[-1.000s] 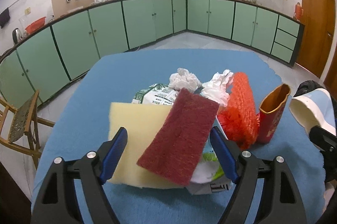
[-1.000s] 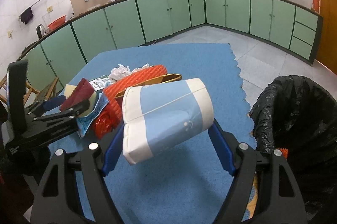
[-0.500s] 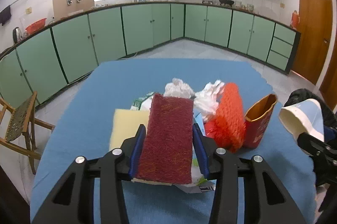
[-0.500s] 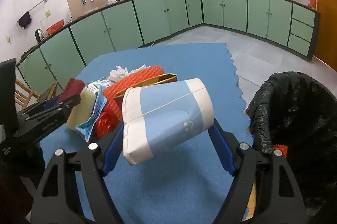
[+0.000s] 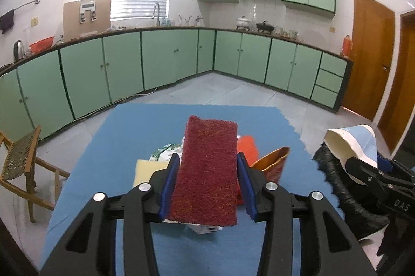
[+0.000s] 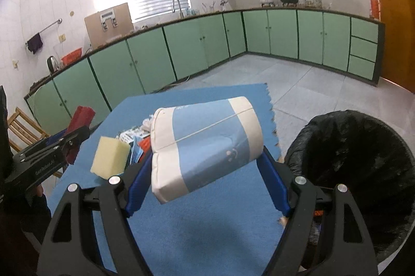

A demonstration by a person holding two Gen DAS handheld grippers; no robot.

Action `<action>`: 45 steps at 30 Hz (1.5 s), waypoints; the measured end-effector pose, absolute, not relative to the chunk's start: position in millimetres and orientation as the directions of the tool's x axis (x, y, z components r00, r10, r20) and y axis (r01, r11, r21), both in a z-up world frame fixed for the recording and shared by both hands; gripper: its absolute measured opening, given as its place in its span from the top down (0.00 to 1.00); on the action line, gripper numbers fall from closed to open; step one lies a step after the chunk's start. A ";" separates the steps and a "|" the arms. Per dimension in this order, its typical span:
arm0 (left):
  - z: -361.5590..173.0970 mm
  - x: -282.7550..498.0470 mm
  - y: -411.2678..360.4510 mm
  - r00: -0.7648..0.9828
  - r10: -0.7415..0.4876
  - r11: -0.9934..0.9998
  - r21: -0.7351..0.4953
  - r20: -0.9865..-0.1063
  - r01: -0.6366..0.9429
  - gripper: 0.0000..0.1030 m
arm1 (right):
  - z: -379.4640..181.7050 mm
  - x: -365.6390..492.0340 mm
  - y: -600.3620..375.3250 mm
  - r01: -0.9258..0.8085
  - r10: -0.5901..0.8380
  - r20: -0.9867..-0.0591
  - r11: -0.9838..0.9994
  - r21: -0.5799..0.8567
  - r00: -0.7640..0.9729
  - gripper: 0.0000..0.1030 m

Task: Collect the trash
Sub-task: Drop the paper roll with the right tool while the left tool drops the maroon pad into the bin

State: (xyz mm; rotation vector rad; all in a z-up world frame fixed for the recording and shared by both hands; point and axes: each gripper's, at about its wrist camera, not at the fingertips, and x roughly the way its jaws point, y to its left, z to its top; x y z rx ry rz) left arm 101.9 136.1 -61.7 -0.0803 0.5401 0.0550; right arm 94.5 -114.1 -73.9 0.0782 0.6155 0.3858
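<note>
My left gripper (image 5: 207, 159) is shut on a dark red scouring pad (image 5: 207, 172) and holds it above the blue-clothed table (image 5: 129, 135). Below it lie a yellow sponge (image 5: 146, 169), printed wrappers, an orange mesh (image 5: 247, 146) and a red-gold carton (image 5: 272, 164). My right gripper (image 6: 205, 159) is shut on a blue-and-white packet (image 6: 207, 138), held above the table's right side. Right beside it stands a bin lined with a black bag (image 6: 358, 159). In the right wrist view the left gripper (image 6: 75, 143) shows at the left with the red pad (image 6: 81, 115).
The table's scalloped right edge (image 6: 272, 120) runs next to the bin. A wooden chair (image 5: 20, 164) stands off the table's left side. Green cabinets (image 5: 168, 60) line the far walls, with grey floor between them and the table.
The left jaws closed from wide apart onto the red pad and lifted it off the pile. The right gripper rose a little with the packet still in it.
</note>
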 end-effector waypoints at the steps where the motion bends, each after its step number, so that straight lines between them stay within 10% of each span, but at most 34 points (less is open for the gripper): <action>1: -58.4 99.9 131.4 0.861 0.018 0.996 -0.065 -0.509 -0.059 0.58 | -71.6 93.2 -117.3 -0.325 0.372 -0.544 0.927 0.184 0.752 0.27; 41: -92.6 209.2 -166.6 0.696 -0.409 0.899 -0.127 -0.590 0.420 0.57 | -148.3 113.6 -387.1 0.109 0.007 -0.647 0.984 0.140 0.762 0.24; 45: -96.2 220.4 -174.3 0.662 -0.430 0.888 -0.154 -0.614 0.434 0.34 | -158.2 113.1 -393.5 0.123 0.006 -0.664 0.981 0.147 0.748 0.17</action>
